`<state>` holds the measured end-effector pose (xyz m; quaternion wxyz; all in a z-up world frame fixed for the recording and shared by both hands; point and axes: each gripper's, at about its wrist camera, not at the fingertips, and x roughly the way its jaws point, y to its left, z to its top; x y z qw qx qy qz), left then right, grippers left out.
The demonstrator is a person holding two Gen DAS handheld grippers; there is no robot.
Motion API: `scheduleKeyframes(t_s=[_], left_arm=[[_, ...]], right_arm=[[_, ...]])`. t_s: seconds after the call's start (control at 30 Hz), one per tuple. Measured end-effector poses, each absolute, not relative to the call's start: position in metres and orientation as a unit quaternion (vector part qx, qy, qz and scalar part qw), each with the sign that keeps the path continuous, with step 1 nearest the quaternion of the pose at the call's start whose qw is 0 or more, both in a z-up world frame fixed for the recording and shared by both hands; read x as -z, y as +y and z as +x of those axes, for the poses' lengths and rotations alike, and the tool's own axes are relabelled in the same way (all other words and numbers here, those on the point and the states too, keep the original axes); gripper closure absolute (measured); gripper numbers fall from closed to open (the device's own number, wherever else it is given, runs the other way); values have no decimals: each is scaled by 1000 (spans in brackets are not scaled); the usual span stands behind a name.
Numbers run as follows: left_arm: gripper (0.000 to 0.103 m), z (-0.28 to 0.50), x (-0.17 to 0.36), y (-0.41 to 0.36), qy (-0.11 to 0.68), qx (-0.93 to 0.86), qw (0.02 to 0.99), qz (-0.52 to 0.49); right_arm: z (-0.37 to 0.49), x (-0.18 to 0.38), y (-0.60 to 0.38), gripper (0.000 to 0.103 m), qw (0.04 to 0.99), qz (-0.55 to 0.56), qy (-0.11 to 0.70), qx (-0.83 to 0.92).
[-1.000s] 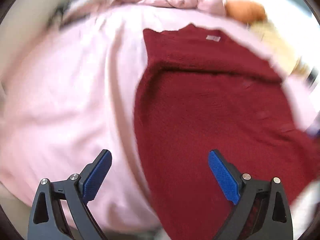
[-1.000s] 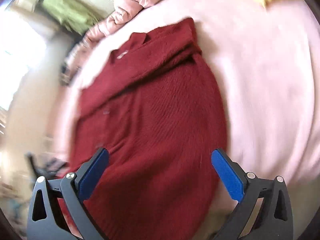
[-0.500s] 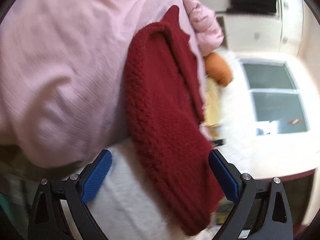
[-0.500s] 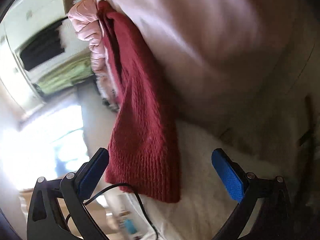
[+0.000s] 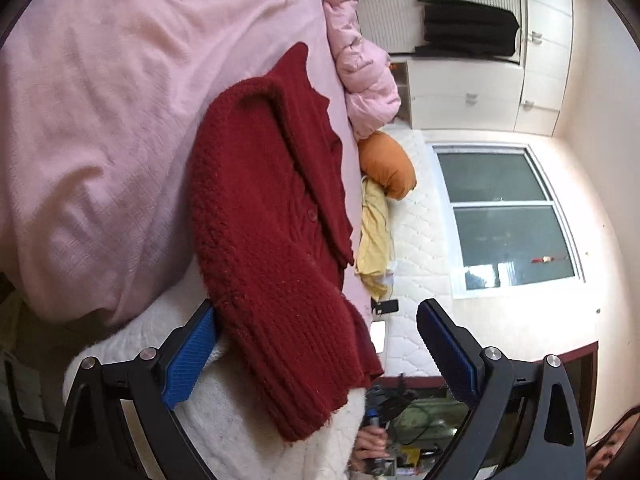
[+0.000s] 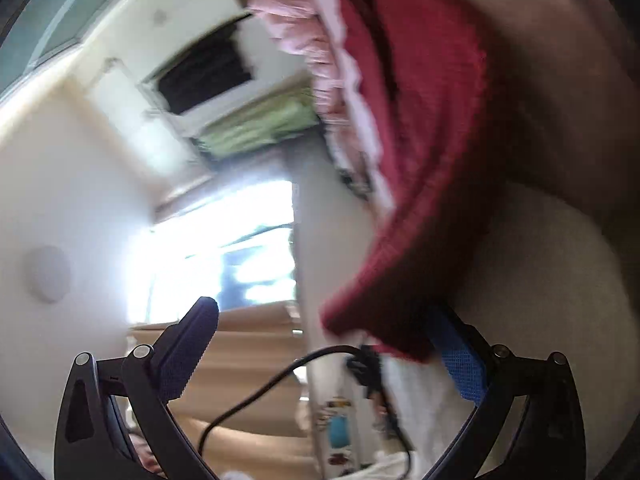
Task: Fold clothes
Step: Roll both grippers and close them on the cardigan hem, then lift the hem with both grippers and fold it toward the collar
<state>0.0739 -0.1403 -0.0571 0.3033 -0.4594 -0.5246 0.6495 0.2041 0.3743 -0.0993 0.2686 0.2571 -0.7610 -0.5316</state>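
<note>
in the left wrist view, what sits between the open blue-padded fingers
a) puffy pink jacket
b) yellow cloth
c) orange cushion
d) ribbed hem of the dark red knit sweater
d: the dark red knit sweater hangs its ribbed hem between the open pads of the left gripper, which has not closed on it.

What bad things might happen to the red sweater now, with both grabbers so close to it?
1. The red sweater hangs off the bed edge, its hem between the open fingers of the left gripper. A shallow pinch might slip off the thick knit.
2. The right gripper is open too, and its view is blurred. Closing mid-swing might miss the hem.
3. A black cable dangles near the right gripper and might snag.
</note>
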Motion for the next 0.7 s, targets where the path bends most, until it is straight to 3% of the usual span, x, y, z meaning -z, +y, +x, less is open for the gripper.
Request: scheduleKeyframes(t_s=[0.07, 0.2, 0.33, 0.37, 0.43, 0.5, 0.7], left_arm=[[6, 75, 52, -144, -533, -648, 309, -449], [6, 65, 32, -134, -508, -650, 341, -450], [6, 63, 40, -120, -486, -651, 337, -475], [9, 63, 44, -118, -488, -649, 335, -478], [23, 64, 50, -115, -472, -660, 329, -483], [53, 67, 55, -118, -458, -675, 312, -488], [81, 69, 58, -122, -435, -697, 294, -489]], right_arm=[[205, 104, 372, 3, 252, 275, -758, 535], [206, 110, 373, 39, 239, 282, -758, 538], [197, 109, 372, 44, 236, 287, -752, 544], [195, 109, 375, 50, 236, 286, -752, 545], [196, 107, 378, 62, 230, 286, -749, 552], [200, 106, 381, 76, 222, 289, -744, 561], [211, 110, 388, 91, 205, 294, -738, 572]])
